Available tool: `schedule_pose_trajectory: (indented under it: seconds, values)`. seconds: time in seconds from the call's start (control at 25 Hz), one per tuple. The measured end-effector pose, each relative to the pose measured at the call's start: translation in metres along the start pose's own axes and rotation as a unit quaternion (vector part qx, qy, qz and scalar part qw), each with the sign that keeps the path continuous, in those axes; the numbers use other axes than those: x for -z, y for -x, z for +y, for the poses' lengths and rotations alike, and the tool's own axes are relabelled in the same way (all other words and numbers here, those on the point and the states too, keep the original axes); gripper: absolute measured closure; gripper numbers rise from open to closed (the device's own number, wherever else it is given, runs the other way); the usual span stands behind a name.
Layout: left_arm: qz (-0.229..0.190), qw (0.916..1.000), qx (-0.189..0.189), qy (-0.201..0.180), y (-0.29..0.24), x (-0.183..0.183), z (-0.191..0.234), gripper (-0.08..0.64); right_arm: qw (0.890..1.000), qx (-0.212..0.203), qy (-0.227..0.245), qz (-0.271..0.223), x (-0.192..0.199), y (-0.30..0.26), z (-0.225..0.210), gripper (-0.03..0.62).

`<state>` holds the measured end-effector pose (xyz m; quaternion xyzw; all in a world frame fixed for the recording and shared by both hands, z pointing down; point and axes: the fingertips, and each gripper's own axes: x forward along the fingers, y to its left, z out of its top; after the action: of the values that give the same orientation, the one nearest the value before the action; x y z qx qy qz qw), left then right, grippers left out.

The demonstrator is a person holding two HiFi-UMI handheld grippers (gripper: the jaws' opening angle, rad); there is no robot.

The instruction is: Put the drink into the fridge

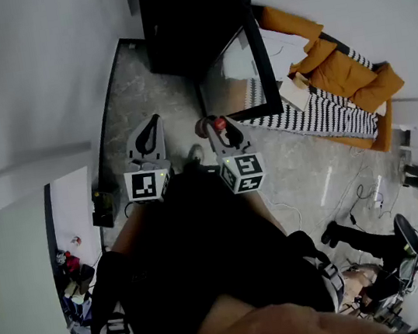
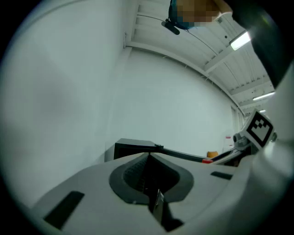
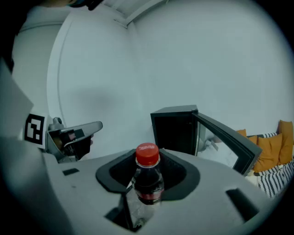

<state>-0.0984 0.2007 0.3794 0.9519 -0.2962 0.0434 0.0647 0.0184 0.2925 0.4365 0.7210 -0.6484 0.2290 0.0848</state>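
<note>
Carry step; drink not yet in. R gripper (image 1: 216, 131) clamped on cola bottle (image 3: 147, 181), red cap (image 3: 147, 154) up, bottle upright betw. jaws. Held in air over floor (image 1: 141, 86), on near side of fridge (image 1: 197, 15). L gripper (image 1: 154, 128) pinched together, nothing betw. jaws, hanging just left of R, apart from bottle.

Fridge black, straight ahead on far side. Its glass door (image 1: 259, 64) swung open to right, dark interior facing this way. Shelves inside too dark to make out. Off to right: orange cushions (image 1: 347, 69) & striped blanket (image 1: 319, 115), clear of path.

Next, prob.: move R fwd and down toward opening, bottle kept upright. Stay left of door edge to avoid knocking glass. Then set base on a shelf or fridge bottom before easing jaws off. L likely needed only to shut door after. Risk: tall bottle tipping if let go before base sits flat.
</note>
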Motion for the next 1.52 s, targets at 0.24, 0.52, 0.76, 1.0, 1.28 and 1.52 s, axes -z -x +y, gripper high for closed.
schedule_pose_trajectory:
  seconds: [0.24,0.52,0.76,1.0,1.28,1.52]
  values:
    - [-0.008,0.9999,0.0,0.008,-0.002,-0.003,0.006,0.554,1.0,0.003,0.0,0.0,-0.001,-0.004,0.004,0.448]
    - [-0.003,0.9999,0.007,0.01,0.001,-0.001,0.017,0.554,1.0,0.014,-0.008,-0.002,-0.003,-0.009,0.007,0.448]
    - [-0.02,0.9995,-0.01,0.02,0.009,-0.009,0.047,0.554,1.0,0.026,-0.009,-0.004,-0.005,-0.016,0.021,0.448]
    - [-0.025,0.9993,-0.008,0.025,0.02,-0.009,0.08,0.554,0.999,0.045,-0.015,-0.01,-0.008,-0.023,0.04,0.448]
    - [-0.013,0.9993,0.011,0.035,0.022,0.001,0.096,0.554,0.998,0.064,-0.02,-0.014,-0.005,-0.03,0.053,0.448]
    - [-0.015,0.9992,0.021,0.031,0.013,0.003,0.096,0.554,0.998,0.065,-0.017,-0.012,-0.008,-0.04,0.051,0.448]
